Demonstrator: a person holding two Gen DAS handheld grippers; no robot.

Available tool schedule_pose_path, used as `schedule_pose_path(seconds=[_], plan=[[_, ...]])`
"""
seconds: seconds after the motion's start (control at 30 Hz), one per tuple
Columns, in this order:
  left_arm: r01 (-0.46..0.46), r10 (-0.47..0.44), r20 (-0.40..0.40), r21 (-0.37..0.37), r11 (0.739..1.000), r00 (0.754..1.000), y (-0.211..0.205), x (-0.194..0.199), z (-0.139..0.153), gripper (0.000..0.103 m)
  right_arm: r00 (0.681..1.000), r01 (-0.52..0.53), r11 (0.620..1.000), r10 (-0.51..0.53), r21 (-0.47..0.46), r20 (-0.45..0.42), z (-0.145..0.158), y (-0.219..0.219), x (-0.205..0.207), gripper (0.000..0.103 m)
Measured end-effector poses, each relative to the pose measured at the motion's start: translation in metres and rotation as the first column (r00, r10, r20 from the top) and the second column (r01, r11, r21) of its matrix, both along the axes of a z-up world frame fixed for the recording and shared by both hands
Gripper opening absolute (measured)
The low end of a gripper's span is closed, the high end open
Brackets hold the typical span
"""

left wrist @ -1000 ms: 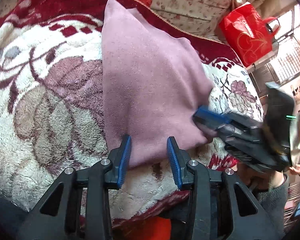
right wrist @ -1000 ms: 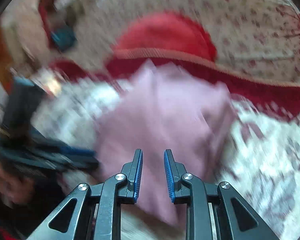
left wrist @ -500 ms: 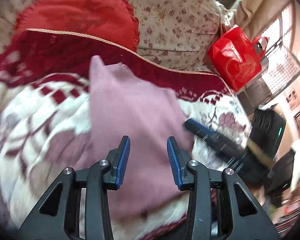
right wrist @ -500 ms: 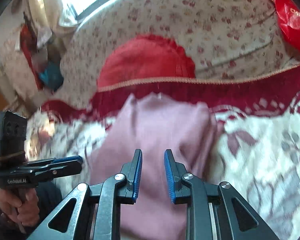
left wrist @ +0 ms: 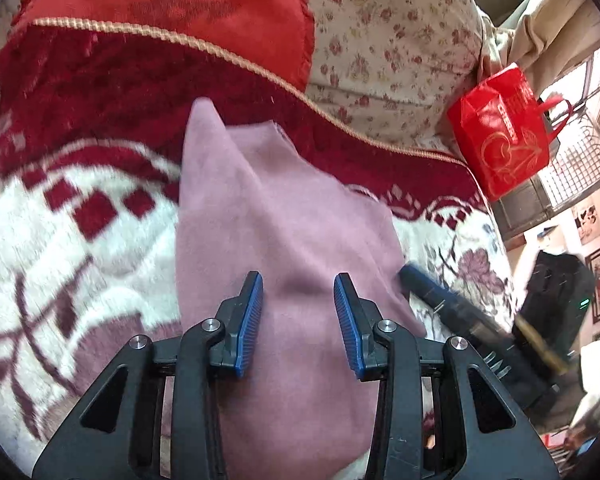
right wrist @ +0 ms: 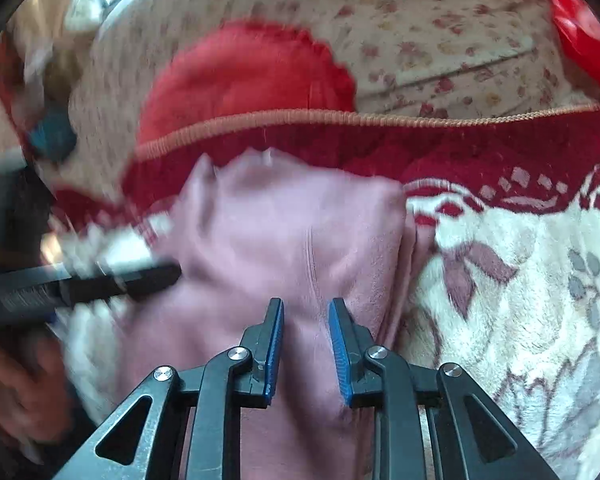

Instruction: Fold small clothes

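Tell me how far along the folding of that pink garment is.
Partly done: the soft pink fleece garment lies doubled into a narrow shape on the red and cream floral blanket. In hand: nothing, both the left tongs and right tongs are open above it. Left: probably another fold.

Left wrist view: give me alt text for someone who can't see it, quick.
A pink garment lies on a red-and-cream patterned blanket, seen past the open left gripper, whose blue-padded fingers hang over the cloth with nothing visibly pinched. The right gripper reaches in at the garment's right edge. A red cushion and a red bag sit behind.
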State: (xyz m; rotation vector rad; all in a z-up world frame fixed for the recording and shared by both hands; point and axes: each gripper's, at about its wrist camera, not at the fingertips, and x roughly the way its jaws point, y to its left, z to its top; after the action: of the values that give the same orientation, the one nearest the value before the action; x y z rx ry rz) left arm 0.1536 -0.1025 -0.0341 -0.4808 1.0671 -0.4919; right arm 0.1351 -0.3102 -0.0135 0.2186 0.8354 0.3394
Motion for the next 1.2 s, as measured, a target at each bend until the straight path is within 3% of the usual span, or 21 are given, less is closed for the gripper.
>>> schedule_pose_path(seconds=[0.07, 0.1, 0.13, 0.2, 0.33, 0.4, 0.5, 0.6, 0.67, 0.77, 0.87, 0.93, 1.03, 1.13, 1.2], plan=[[0.001, -0.001, -0.036, -0.016, 1.0, 0.999, -0.001, 0.002, -0.009, 0.036, 0.999, 0.004, 1.0, -0.004, 0.003, 0.048, 0.004, 0.001, 0.013, 0.022], [-0.004, 0.002, -0.048, -0.031, 0.999, 0.999, -0.001, 0.001, -0.013, 0.036, 1.0, -0.004, 1.0, 0.004, -0.003, 0.017, -0.002, 0.002, 0.023, 0.022], [-0.005, 0.003, -0.051, -0.049, 0.999, 0.999, 0.001, 0.0, -0.014, 0.036, 0.997, -0.009, 1.0, 0.006, -0.029, -0.083, -0.022, 0.001, 0.04, 0.022], [-0.011, 0.007, -0.06, -0.071, 0.997, 0.998, 0.005, 0.0, -0.014, 0.036, 0.995, 0.029, 0.999, -0.031, -0.023, -0.094, -0.031, -0.011, 0.048, 0.019], [-0.049, 0.037, -0.092, -0.134, 0.99, 0.995, 0.013, 0.001, -0.019, 0.036, 0.97, 0.211, 0.975, -0.218, -0.076, -0.107, -0.027, -0.035, 0.052, 0.017], [-0.058, 0.045, -0.093, -0.141, 0.988, 0.995, 0.014, 0.0, -0.02, 0.036, 0.98, 0.191, 0.98, -0.193, -0.051, -0.046, -0.012, -0.028, 0.05, 0.017], [-0.059, 0.05, -0.077, -0.122, 0.991, 0.996, 0.012, -0.002, -0.019, 0.036, 0.998, 0.063, 0.998, -0.063, 0.008, 0.031, 0.01, 0.006, 0.054, 0.018], [-0.049, 0.045, -0.051, -0.087, 0.995, 0.998, 0.007, -0.005, -0.016, 0.036, 0.998, -0.049, 0.996, 0.047, -0.075, -0.03, 0.007, 0.052, 0.075, 0.02], [-0.05, 0.046, -0.046, -0.081, 0.995, 0.998, 0.007, -0.005, -0.017, 0.036, 0.991, -0.094, 0.994, 0.089, -0.053, -0.099, -0.008, 0.071, 0.096, 0.02], [-0.049, 0.045, -0.049, -0.092, 0.995, 0.998, 0.008, -0.004, -0.019, 0.036, 0.977, -0.1, 0.993, 0.085, -0.068, -0.196, -0.042, 0.073, 0.124, 0.02], [-0.053, 0.048, -0.055, -0.101, 0.994, 0.997, 0.008, -0.002, -0.02, 0.036, 0.969, 0.034, 0.998, -0.019, 0.055, -0.246, -0.056, 0.038, 0.141, 0.012], [-0.056, 0.051, -0.057, -0.103, 0.993, 0.997, 0.008, -0.001, -0.02, 0.036, 0.965, 0.128, 0.992, -0.123, 0.007, -0.231, -0.049, 0.023, 0.143, 0.012], [-0.061, 0.055, -0.06, -0.104, 0.993, 0.997, 0.008, 0.0, -0.02, 0.036, 0.979, 0.09, 0.996, -0.084, 0.023, -0.185, -0.036, 0.031, 0.139, 0.012], [-0.063, 0.057, -0.06, -0.105, 0.992, 0.997, 0.008, 0.001, -0.021, 0.036, 0.993, -0.049, 0.995, 0.059, 0.088, -0.107, -0.019, 0.052, 0.133, 0.015], [-0.057, 0.052, -0.053, -0.099, 0.993, 0.997, 0.007, 0.001, -0.021, 0.036, 0.989, -0.011, 1.0, 0.013, 0.019, -0.147, -0.028, 0.053, 0.137, 0.015]])
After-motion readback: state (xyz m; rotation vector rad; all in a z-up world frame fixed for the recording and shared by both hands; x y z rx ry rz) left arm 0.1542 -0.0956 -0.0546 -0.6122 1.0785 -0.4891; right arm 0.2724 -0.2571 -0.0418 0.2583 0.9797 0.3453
